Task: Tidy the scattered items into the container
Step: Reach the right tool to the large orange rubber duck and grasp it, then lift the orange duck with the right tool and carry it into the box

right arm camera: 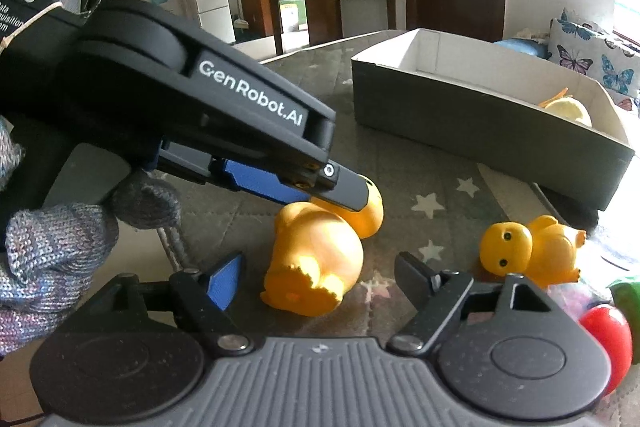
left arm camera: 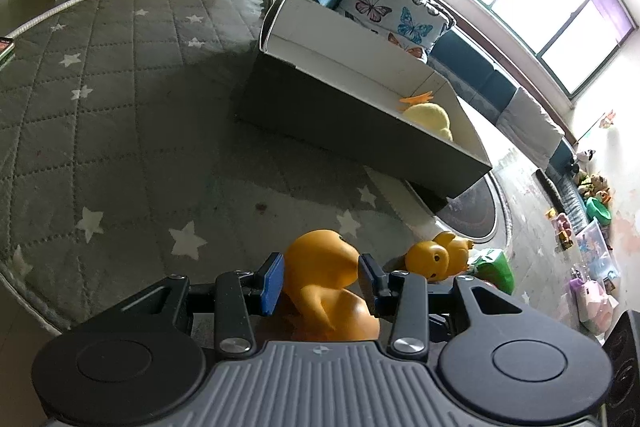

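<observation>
Gripping the big duck: left tool has both pads against the duck's sides, the blue pad on one flank and the dark one on the other. In the right wrist view the same tool comes in from the left and sits over the duck's head end, while its body lies tipped on the mat.

Right tool is wide open, holding nothing, its fingers either side of the duck with clear gaps.

A small duck lies on its side near the big one, not touching it. The box sits farther back on the mat, open-topped, with a pale yellow toy in its far corner. A red ball and a green item sit at the right edge.
</observation>
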A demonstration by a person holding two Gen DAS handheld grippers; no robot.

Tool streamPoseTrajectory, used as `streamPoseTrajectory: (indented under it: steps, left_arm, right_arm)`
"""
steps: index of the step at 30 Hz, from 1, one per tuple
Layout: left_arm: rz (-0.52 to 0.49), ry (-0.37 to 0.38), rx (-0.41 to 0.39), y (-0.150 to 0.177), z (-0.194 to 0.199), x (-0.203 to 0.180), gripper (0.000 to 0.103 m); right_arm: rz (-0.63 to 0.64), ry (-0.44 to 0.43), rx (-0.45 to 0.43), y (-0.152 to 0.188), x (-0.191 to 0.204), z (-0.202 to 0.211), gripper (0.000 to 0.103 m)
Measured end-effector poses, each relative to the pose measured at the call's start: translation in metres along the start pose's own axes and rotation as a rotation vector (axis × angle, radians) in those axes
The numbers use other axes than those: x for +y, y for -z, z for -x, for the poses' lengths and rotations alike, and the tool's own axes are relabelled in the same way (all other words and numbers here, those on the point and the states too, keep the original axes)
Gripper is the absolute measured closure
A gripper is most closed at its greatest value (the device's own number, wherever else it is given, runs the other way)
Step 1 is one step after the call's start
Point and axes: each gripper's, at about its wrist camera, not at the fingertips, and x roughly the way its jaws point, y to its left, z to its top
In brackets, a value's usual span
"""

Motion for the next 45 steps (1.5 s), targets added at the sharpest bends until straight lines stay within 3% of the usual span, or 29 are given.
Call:
streamPoseTrajectory:
  steps: [10,18,20,31,45]
  left_arm:
    - [0.014,0.001,-0.005,-0.004,0.000,0.002,0.060]
    - [0.017,-0.004,0.004,-0.009,-0.006,-0.002,0.060]
    - [0.022,-0.004,0.006,-0.010,-0.008,-0.002,0.060]
    - [0.040,-0.001,0.012,-0.015,-0.015,-0.004,0.059]
    - [0.015,-0.025,0.030,-0.019,-0.022,-0.009,0.055]
  right_arm:
    - [-0.036,0.058,-0.012,0.002,-0.019,0.014,0.024]
    - [-0.031,0.045,-0.020,-0.001,-0.019,0.014,0.027]
    - [-0.026,0.034,-0.019,-0.002,-0.017,0.011,0.034]
    - [-0.031,-0.023,-0.009,-0.004,-0.013,0.002,0.054]
    - [-0.028,-0.015,-0.004,-0.004,-0.009,0.001,0.055]
